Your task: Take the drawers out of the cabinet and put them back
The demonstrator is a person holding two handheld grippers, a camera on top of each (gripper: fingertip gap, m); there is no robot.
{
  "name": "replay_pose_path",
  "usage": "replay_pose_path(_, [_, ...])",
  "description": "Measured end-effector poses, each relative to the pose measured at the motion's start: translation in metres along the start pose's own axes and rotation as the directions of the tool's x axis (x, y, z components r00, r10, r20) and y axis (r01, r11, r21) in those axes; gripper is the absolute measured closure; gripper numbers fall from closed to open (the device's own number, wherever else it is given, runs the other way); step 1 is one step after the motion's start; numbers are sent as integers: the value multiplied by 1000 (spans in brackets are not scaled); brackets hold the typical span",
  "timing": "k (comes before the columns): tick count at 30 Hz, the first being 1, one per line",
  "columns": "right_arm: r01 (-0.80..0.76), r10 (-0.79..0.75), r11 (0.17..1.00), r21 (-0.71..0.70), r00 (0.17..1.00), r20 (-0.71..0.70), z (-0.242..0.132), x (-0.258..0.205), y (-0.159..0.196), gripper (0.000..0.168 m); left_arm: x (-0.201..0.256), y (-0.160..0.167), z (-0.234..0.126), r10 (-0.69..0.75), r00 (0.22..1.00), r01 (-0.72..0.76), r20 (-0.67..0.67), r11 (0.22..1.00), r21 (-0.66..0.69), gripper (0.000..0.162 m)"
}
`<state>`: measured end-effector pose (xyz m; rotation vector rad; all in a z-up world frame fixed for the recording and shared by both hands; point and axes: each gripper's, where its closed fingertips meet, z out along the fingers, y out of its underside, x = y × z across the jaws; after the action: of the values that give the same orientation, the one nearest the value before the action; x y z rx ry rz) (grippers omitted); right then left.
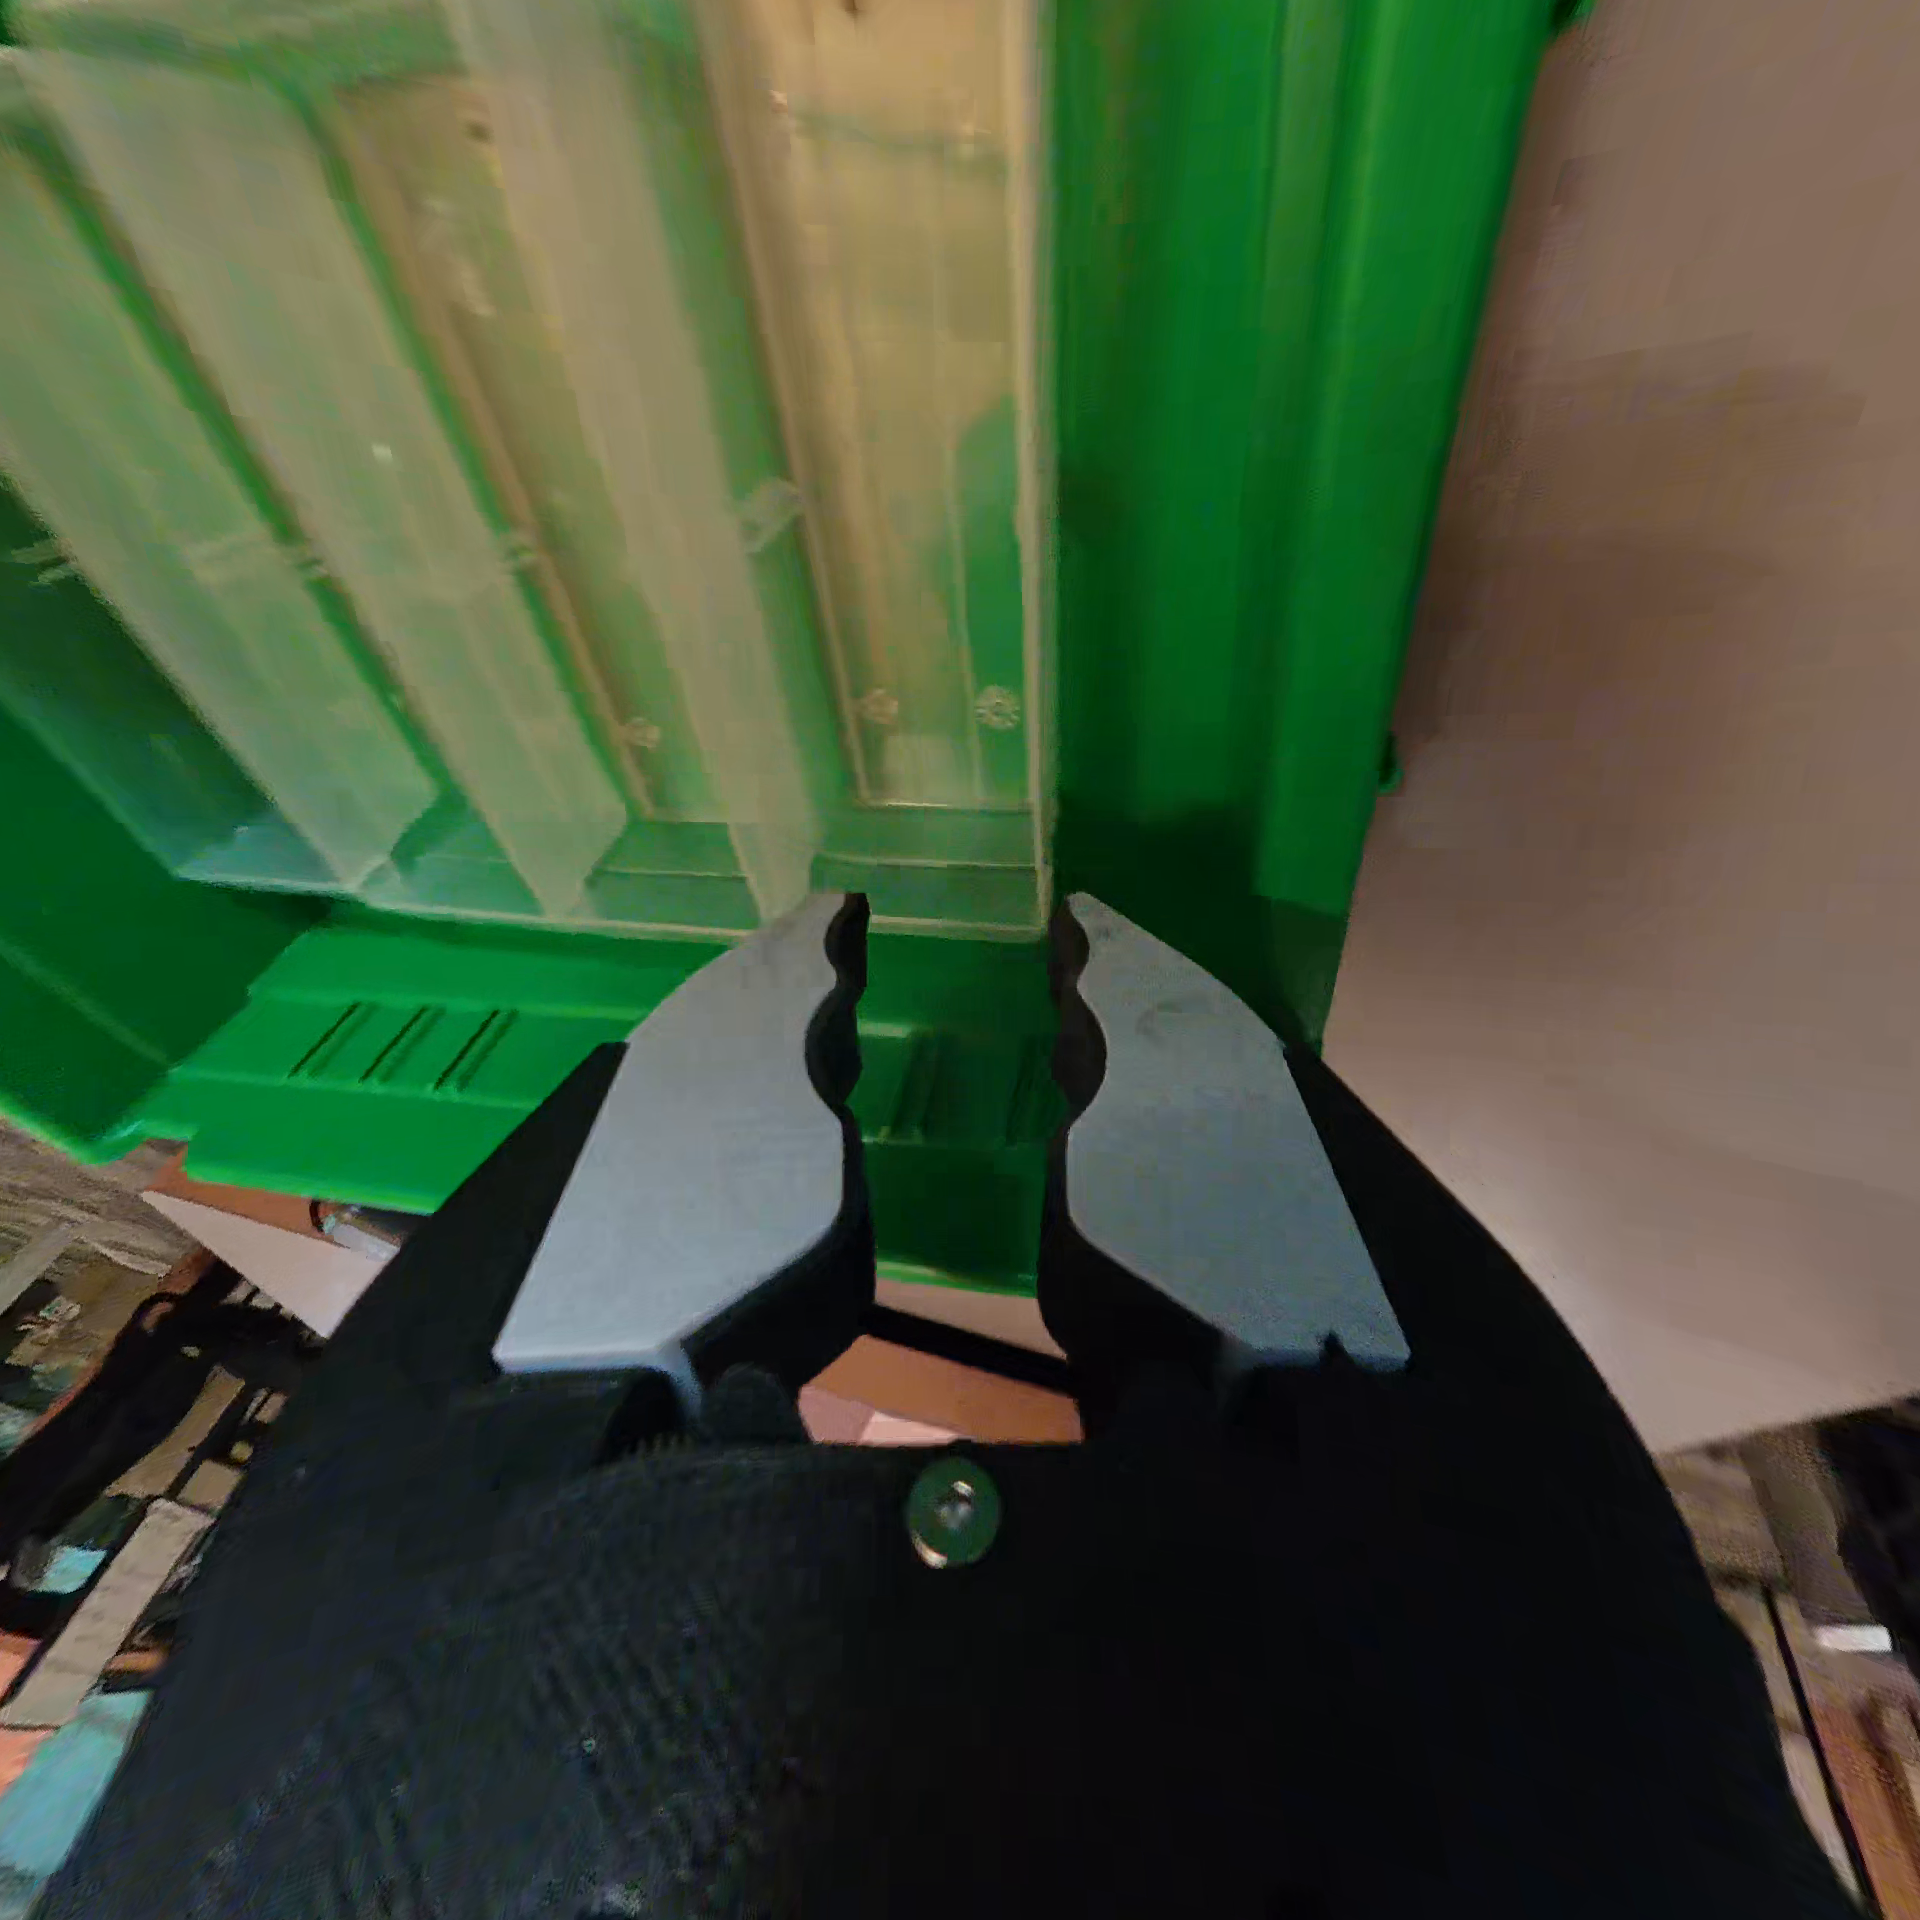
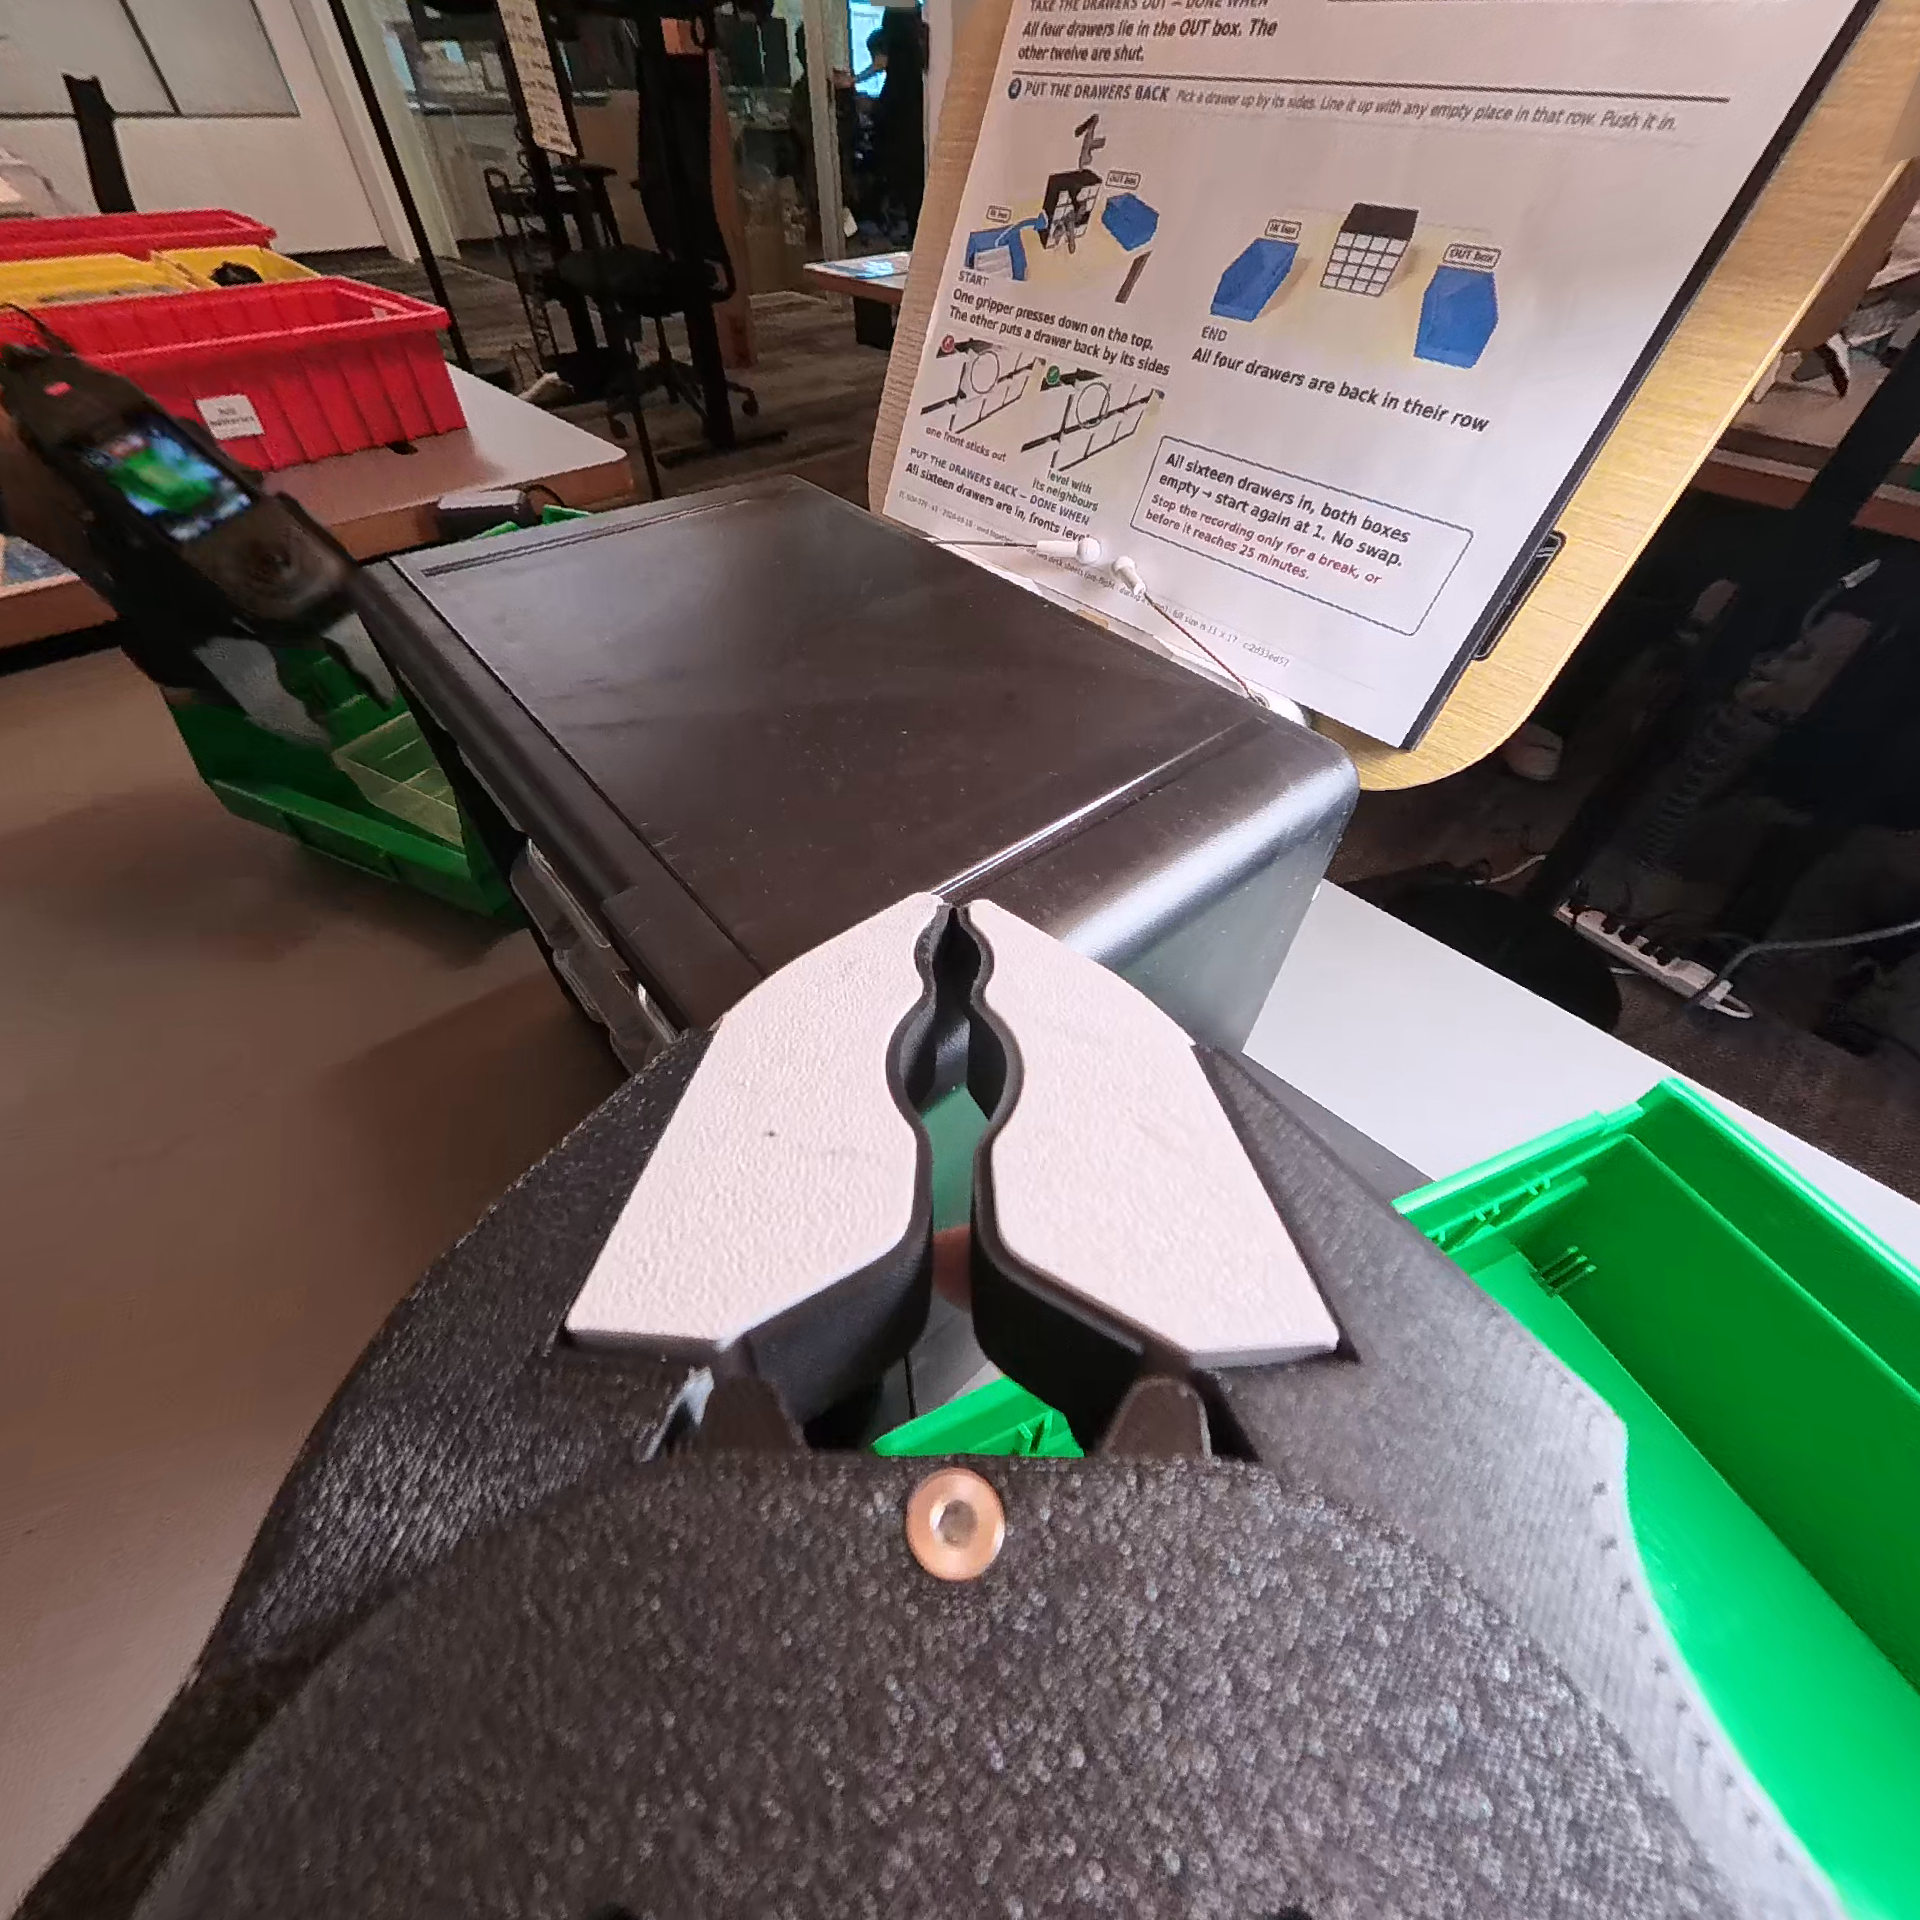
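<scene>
Several clear plastic drawers (image 1: pixel 582 488) lay side by side inside a green plastic bin (image 1: pixel 1247 468) on the beige table (image 1: pixel 1662 727), left of the black plastic cabinet (image 2: pixel 831 707). They looked translucent and blurred. My left gripper (image 1: pixel 958 920) hung over the bin's near rim, jaws parted, holding nothing. My right gripper (image 2: pixel 956 914) sat at the cabinet's flat top, jaws clenched on nothing. A second green bin (image 2: pixel 1714 1351) stood right of it; a white instruction sheet (image 2: pixel 1351 312) leaned behind.
</scene>
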<state>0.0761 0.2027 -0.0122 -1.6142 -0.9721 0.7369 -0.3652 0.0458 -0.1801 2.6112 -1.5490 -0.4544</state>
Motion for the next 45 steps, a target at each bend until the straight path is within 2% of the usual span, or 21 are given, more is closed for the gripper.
replay_pose_path(5, [9,-9,1000,-1,1000,-5,0,0,0,168,13,7,19,67,996,-75,-51,985,-158,140])
replay_pose_path(7, [10,-10,1000,-1,1000,-6,0,0,0,168,16,5,23,60,996,-70,-63,983,-168,158])
replay_pose_path(9, [10,-10,1000,-2,1000,-8,0,0,0,168,16,1,23,28,998,-38,-62,987,-159,160])
replay_pose_path(15, [-3,3,1000,6,1000,-1,0,0,0,168,28,-30,-4,-80,983,89,-163,995,46,160])
replay_pose_path(21, [-21,21,1000,15,1000,14,0,0,0,168,36,-41,-31,-136,961,185,-240,963,195,160])
replay_pose_path(26, [-21,21,1000,20,1000,10,0,-1,0,168,46,-46,-33,-131,953,204,-272,944,261,159])
replay_pose_path(31, [-33,33,999,26,999,19,0,-1,0,168,46,-53,-59,-130,953,223,-273,911,346,158])
replay_pose_path(39, [-37,37,999,31,999,20,0,-1,0,168,41,-80,-76,-259,892,412,-371,803,430,155])
replay_pose_path(45, [-47,46,998,37,999,27,0,-1,0,168,49,-93,-79,-208,926,348,-316,796,495,146])
